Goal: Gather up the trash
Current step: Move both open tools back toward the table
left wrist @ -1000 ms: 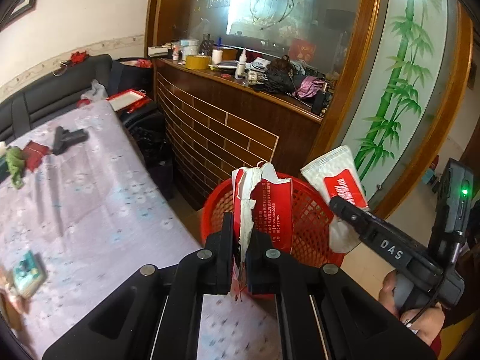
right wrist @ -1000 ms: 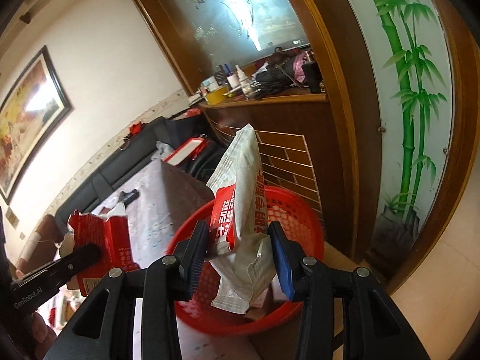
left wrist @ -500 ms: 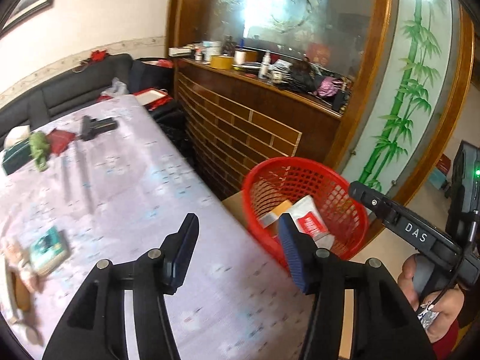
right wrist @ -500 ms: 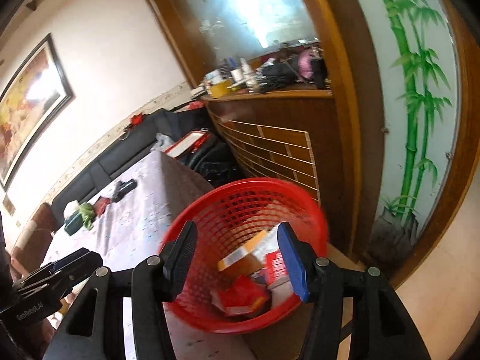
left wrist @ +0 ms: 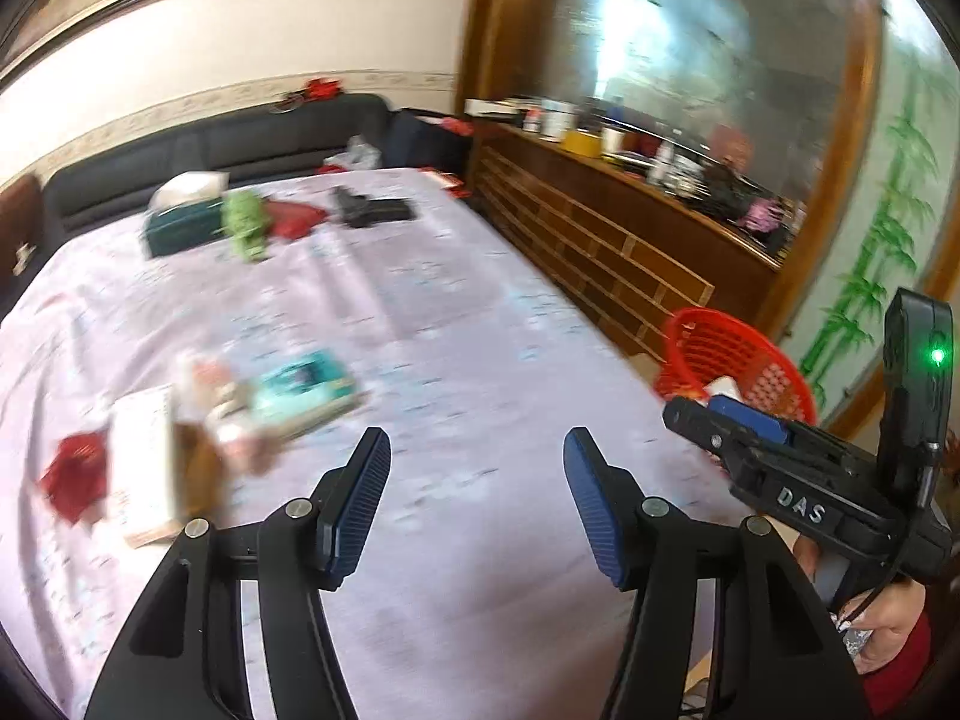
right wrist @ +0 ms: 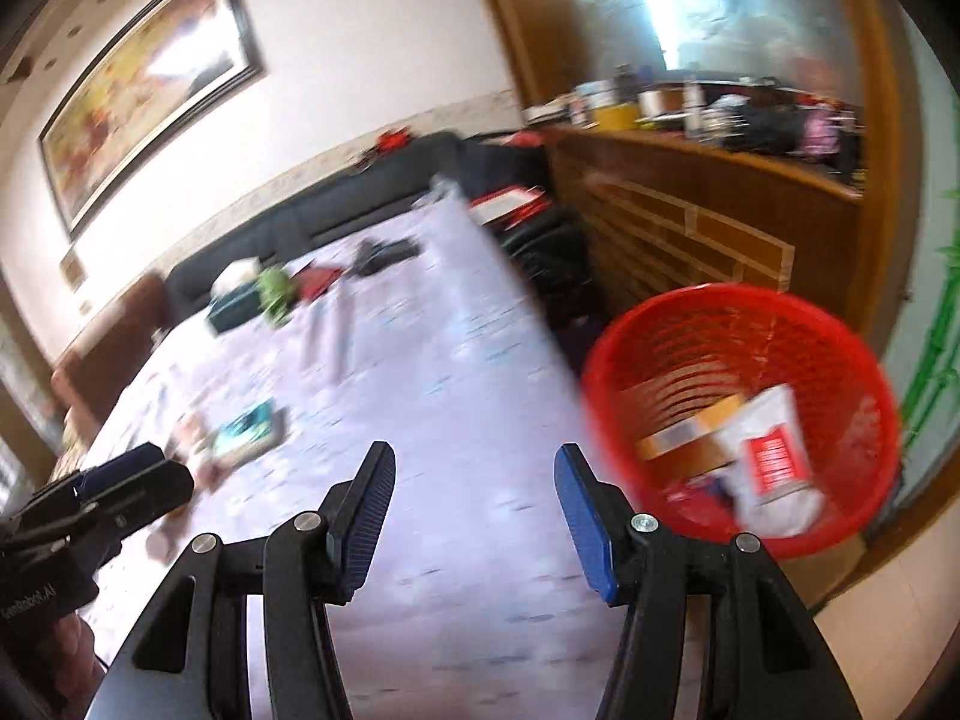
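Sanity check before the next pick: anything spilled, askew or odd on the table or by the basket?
Nothing spilled. The red basket stands upright beside the table, wrappers inside. A loose heap of trash lies on the cloth, too blurred to identify. Both tongs are empty.

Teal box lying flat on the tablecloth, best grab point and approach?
The teal box lies flat on the tablecloth, beside a paper clutter on its left. Probably best from above with the empty left gripper, its jaws opening, pinching across the box's short width near the free right end. Blur hides its edges.
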